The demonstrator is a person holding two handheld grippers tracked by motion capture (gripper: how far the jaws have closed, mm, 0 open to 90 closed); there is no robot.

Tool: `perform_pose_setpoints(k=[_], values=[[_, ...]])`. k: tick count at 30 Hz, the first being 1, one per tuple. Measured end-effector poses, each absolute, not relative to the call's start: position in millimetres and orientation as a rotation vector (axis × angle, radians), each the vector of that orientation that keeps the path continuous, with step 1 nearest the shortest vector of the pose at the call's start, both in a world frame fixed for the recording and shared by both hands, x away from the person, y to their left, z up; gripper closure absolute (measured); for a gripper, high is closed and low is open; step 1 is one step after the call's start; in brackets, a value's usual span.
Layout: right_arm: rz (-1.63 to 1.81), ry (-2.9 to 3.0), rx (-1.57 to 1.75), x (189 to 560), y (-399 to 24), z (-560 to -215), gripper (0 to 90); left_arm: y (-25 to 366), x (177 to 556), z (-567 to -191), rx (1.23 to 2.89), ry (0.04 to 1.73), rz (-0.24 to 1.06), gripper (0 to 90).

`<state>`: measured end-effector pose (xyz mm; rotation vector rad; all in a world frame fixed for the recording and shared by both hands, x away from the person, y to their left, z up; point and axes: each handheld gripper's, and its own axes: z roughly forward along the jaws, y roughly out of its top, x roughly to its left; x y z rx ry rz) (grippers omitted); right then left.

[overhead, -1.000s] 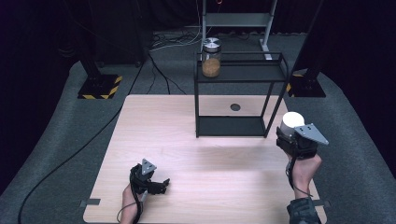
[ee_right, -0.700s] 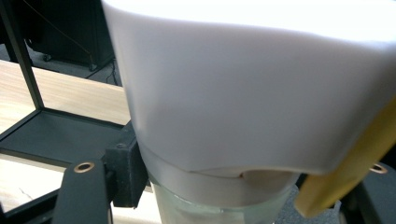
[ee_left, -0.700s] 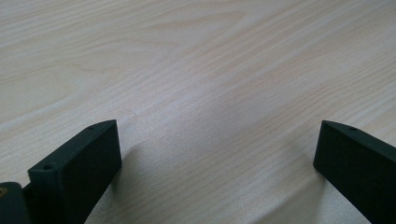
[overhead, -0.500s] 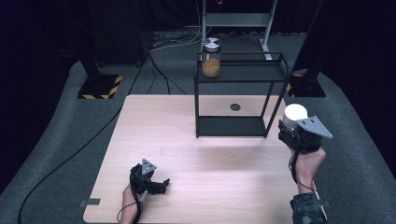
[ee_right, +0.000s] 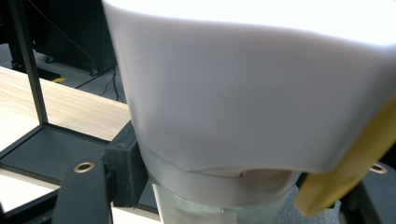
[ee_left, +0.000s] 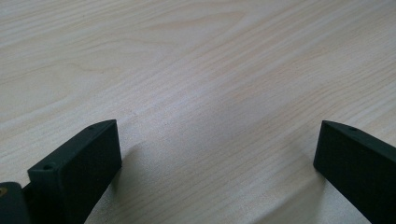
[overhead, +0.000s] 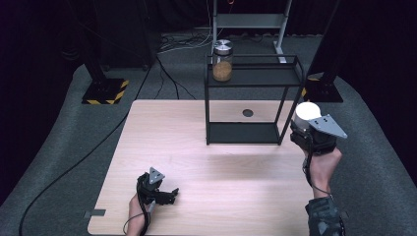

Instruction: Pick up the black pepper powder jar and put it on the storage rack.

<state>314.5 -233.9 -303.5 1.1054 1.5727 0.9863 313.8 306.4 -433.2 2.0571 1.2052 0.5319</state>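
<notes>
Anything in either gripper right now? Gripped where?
The right gripper is shut on a white-lidded container, its jaws clamping the clear neck just below the lid. The left gripper rests open on the table, holding nothing.

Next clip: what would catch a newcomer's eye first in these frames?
The bright white-lidded container stands out, clamped in the right hand-held gripper just right of the black wire shelf. Next is the glass jar of brown contents on the shelf's top left corner. At the near edge of the wooden table, the left hand-held gripper rests open.
</notes>
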Motion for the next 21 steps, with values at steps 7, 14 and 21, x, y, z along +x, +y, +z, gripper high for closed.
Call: perform_pose_setpoints(k=[7, 14, 21], values=[[0.994, 1.576, 1.078, 318, -230, -294, 29.6, 306, 314, -433, 2.057, 1.205, 0.532, 0.3], [1.002, 1.584, 1.051, 321, -226, -286, 29.5, 306, 314, -433, 2.058, 1.205, 0.531, 0.3], [1.053, 1.608, 1.048, 327, -229, -278, 29.6, 306, 314, -433, 2.058, 1.205, 0.531, 0.3]])
